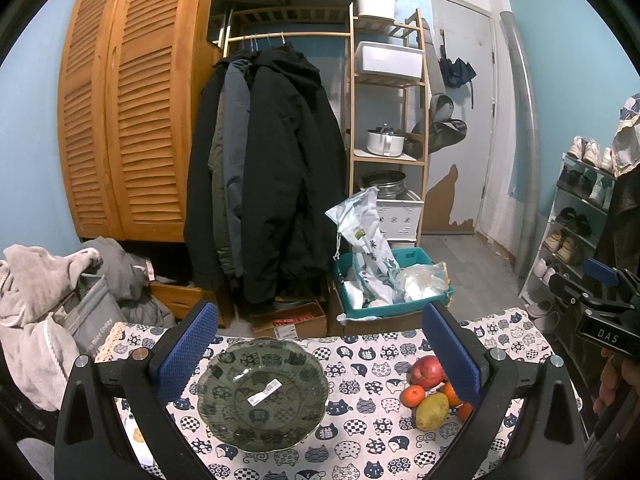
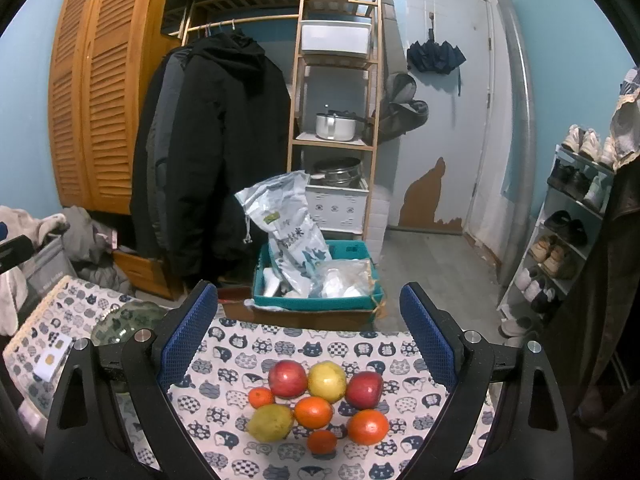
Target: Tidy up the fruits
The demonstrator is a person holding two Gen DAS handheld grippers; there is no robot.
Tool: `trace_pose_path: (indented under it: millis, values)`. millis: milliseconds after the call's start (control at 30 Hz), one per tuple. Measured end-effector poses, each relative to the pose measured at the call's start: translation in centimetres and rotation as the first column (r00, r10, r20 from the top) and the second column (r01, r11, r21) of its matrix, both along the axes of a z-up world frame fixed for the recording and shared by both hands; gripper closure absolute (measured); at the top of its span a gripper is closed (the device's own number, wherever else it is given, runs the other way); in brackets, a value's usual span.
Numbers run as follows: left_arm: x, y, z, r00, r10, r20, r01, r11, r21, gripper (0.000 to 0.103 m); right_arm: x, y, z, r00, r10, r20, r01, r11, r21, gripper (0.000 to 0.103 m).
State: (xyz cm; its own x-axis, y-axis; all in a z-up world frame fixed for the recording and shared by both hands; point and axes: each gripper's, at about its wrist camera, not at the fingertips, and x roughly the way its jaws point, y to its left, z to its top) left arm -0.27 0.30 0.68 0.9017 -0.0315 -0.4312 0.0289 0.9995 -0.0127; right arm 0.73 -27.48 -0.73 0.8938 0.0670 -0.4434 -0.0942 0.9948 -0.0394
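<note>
— Between my left gripper [image 1: 318, 354]'s blue pads, what do you see?

— Between them sits the green glass plate [image 1: 262, 394], scalloped at the rim, with a white barcode sticker [image 1: 264, 389] near its middle. My left jaws are spread wide, gripping nothing, held above the cat-print tablecloth [image 1: 360, 432].

— And my right gripper [image 2: 308, 334]?

— Spread wide as well, nothing between the fingers. It hangs over the fruit, which lies in a tight cluster on the tablecloth, apart from the plate.

— Name the fruit for me.

— At the far row, a red apple [image 2: 287, 378] on my left, a yellow apple [image 2: 326, 381] in the middle, a second red apple [image 2: 364, 390] on my right, each touching the next. In front of them, a small tangerine [image 2: 261, 397], an orange [image 2: 313, 412] and a bigger orange [image 2: 368, 427]. Nearest to me, a yellow-green pear [image 2: 270, 423] and another small tangerine [image 2: 322, 441].

— Where is the plate from the right view?

— Off to my left, mostly hidden behind the right gripper's left finger; only an edge shows.

— Beyond the table?

— A teal bin [image 2: 320, 300] with plastic bags stands on the floor, dark coats [image 1: 264, 168] hang on a rail, and a shoe rack [image 2: 560, 232] lines the right wall.
</note>
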Motion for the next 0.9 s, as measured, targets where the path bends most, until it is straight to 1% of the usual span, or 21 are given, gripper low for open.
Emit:
trace_pose_path:
  millis: [167,200,300,467,533,567,700,867,900]
  values:
    - [0.0,-1.3,-0.1,1.0,-0.005,0.0,0.005,1.0,0.001,0.0,0.0,-0.6,-0.3,1.0,-0.007,-0.003,0.007,1.0,-0.003,0.012]
    - [0.0,-2.0,-0.1,1.0,-0.009,-0.002,0.009,1.0,0.003,0.0,0.1,-1.3,0.2,1.0,-0.01,-0.003,0.01,1.0,-0.004,0.012]
    - [0.0,-2.6,-0.3,1.0,-0.015,-0.003,0.015,1.0,0.003,0.0,0.1,-2.0,0.1,1.0,-0.019,-0.007,0.019,1.0,-0.005,0.012]
    - [0.4,-3.3,-0.8,0.999,-0.034,-0.011,0.034,0.999,0.007,0.0,0.0,-2.1,-0.5,0.999,-0.032,-0.016,0.031,0.999,-0.015,0.012]
    - [0.8,-4.4,-1.6,0.998,-0.049,-0.026,0.05,0.999,0.012,0.0,0.2,-2.5,-0.8,0.999,-0.037,-0.028,0.036,0.999,-0.016,0.012]
    - [0.8,-4.1,-1.6,0.999,-0.049,-0.025,0.049,0.999,0.011,0.0,0.3,-2.8,-1.0,0.999,-0.041,-0.034,0.041,0.999,-0.019,0.012]
    - [1.7,-5.4,-3.1,0.996,-0.07,-0.053,0.071,0.997,0.017,0.0,0.6,-3.6,-2.1,0.996,-0.056,-0.063,0.053,0.998,-0.034,0.012]
    - [2.9,-6.1,-5.1,0.99,-0.093,-0.107,0.095,0.995,0.02,0.0,1.2,-4.8,-3.9,0.99,-0.072,-0.125,0.067,0.997,-0.046,0.012]
    - [3.4,-6.7,-6.1,0.986,-0.104,-0.131,0.108,0.994,0.025,0.0,1.3,-5.0,-4.2,0.988,-0.075,-0.135,0.069,0.997,-0.046,0.012]
